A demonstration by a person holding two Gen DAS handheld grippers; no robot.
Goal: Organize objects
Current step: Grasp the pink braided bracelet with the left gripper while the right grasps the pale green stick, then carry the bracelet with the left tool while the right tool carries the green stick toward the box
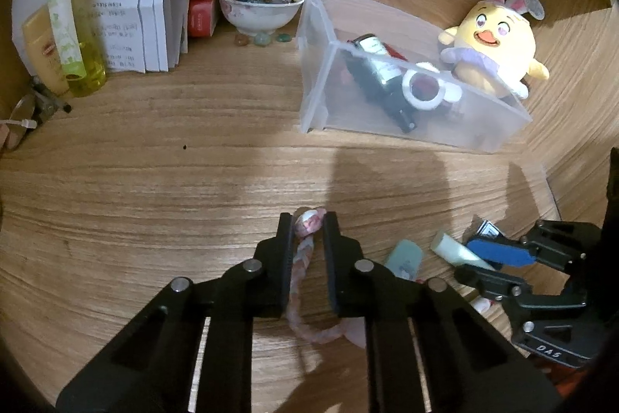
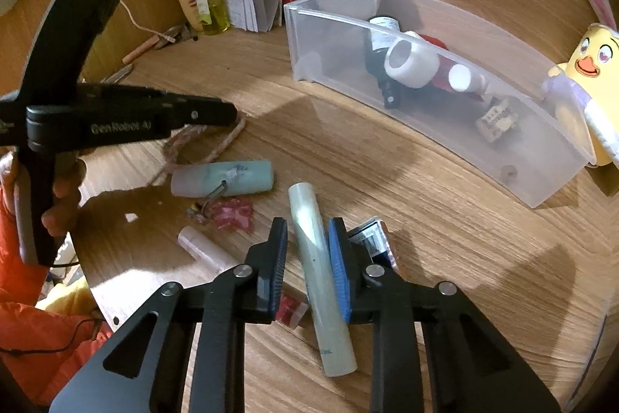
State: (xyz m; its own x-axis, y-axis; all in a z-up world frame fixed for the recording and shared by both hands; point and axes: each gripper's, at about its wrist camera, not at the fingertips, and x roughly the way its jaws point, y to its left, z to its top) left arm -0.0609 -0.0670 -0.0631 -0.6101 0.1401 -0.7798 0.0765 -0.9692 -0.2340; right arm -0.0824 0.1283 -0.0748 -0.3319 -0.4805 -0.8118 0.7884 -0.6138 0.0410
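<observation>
Lying lengthwise between the pads of the right hand-held gripper [image 2: 307, 250], the pale green tube [image 2: 321, 281] runs from the lower middle of the right wrist view up toward the centre, its long axis almost in line with the fingers rather than across them. The jaws have closed in to the tube's sides, so I judge it gripped along its flanks near the far end, with the longer part trailing back under the gripper; a lift from here may let that rear end sag or swing. The clear bin [image 2: 557, 157] that already holds a dark bottle [image 2: 377, 41] and a white tape roll [image 2: 410, 62] sits in the upper right of that view, beyond and to the right of the tube, well apart from it, so the carry would go forward and rightward. The left hand-held gripper [image 1: 307, 223] has its jaws drawn nearly together on a pinkish braided cord [image 1: 301, 258], which runs along the gap between the fingers in the lower middle of the left wrist view and curls away beneath them on the bench [image 1: 154, 161]. From that side the bin [image 1: 317, 72] lies in the upper right, farther off than it is from the right one, so the right side looks the nearer to drop its load first. A capped mint bottle [image 2: 222, 177] and other small items lie on the bench between the two grippers.
</observation>
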